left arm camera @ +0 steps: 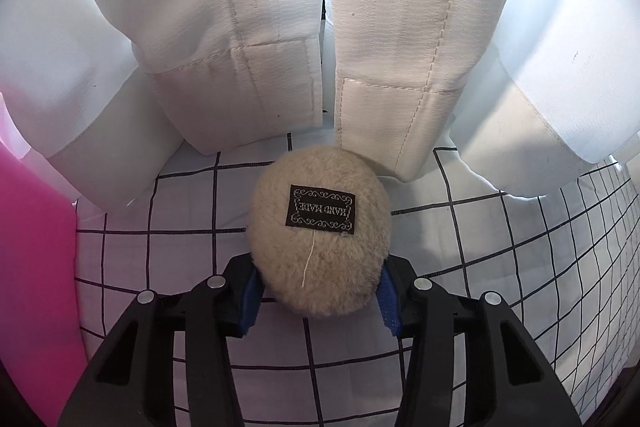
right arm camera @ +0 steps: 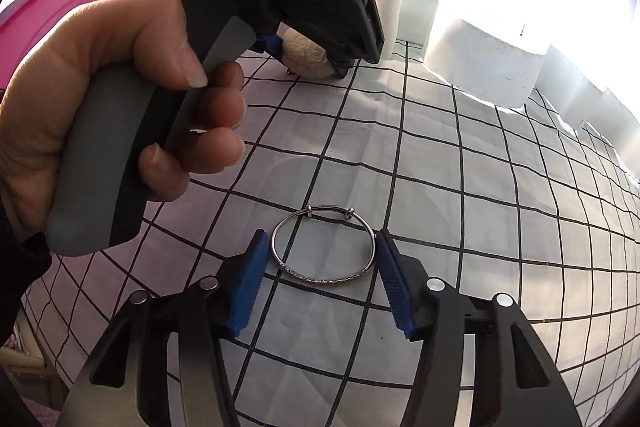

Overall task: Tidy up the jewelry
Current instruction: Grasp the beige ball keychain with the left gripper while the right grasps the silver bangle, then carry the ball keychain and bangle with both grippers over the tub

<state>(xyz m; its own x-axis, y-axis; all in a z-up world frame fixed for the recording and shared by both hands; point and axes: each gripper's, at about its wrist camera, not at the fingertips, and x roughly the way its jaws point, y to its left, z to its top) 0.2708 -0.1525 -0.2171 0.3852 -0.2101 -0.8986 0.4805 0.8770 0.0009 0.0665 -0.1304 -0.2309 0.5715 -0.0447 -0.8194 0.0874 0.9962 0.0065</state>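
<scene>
A fluffy beige ball (left arm camera: 320, 247) with a black "HAND MADE" label rests on the checked cloth (left arm camera: 500, 267). My left gripper (left arm camera: 318, 303) is shut on it, its blue pads (left arm camera: 250, 301) pressing into the fur on both sides. The right wrist view shows the same ball (right arm camera: 308, 53) under the left gripper (right arm camera: 308, 63), which a hand (right arm camera: 100, 99) holds by its grey handle. Nearer, a thin silver bangle (right arm camera: 324, 277) lies flat on the cloth (right arm camera: 480, 227). My right gripper (right arm camera: 321, 239) has its blue pads (right arm camera: 248, 279) against the bangle's left and right sides.
White curtain panels (left arm camera: 240, 27) hang down to the cloth just behind the ball. A pink container (left arm camera: 32, 267) stands at the left edge. White translucent boxes (right arm camera: 488, 67) line the far right. The cloth stretches bare to the right of the bangle.
</scene>
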